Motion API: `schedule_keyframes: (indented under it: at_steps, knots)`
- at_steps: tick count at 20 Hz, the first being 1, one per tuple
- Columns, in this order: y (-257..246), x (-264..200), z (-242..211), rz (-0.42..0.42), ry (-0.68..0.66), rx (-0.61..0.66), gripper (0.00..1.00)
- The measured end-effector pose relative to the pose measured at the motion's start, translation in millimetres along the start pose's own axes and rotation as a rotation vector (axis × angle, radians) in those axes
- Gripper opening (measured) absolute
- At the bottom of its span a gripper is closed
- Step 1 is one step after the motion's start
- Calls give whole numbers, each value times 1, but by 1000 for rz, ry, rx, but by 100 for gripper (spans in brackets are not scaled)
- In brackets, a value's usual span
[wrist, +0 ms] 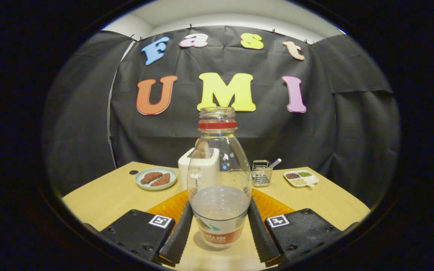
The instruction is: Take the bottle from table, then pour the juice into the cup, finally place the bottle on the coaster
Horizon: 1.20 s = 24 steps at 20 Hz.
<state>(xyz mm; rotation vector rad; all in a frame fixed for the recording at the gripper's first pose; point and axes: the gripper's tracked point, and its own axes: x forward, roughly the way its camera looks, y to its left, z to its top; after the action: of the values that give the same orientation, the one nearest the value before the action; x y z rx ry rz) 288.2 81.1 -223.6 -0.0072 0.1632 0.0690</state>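
Note:
A clear, uncapped bottle (219, 180) with a red neck ring stands upright between my fingers, holding cloudy juice in its lower part. Its base rests on the wooden table (104, 199) with a shadow under it. My gripper (220, 206) is shut on the bottle, one finger (181, 233) pressing each side of its lower body. An orange coaster (166, 207) lies flat just beyond the fingers, behind the bottle. Through the bottle I see the rim of a clear cup (239, 175), standing beyond the coaster.
A white boxy appliance (187, 169) stands behind the bottle, slightly left. A pale plate with two brown pieces (156, 178) lies further left. A wire basket with a utensil (261, 174) and a white divided tray (301, 178) sit to the right.

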Motion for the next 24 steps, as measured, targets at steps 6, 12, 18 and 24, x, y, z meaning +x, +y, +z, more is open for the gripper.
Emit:
schedule_keyframes:
  at_steps: [6,12,18,24]
  knots:
    - [13,15,-22,31,-3,9,77]
    - [14,33,-56,24,22,-8,77]
    - [9,42,-73,8,37,-17,78]
    - [8,40,-74,-14,25,-27,80]
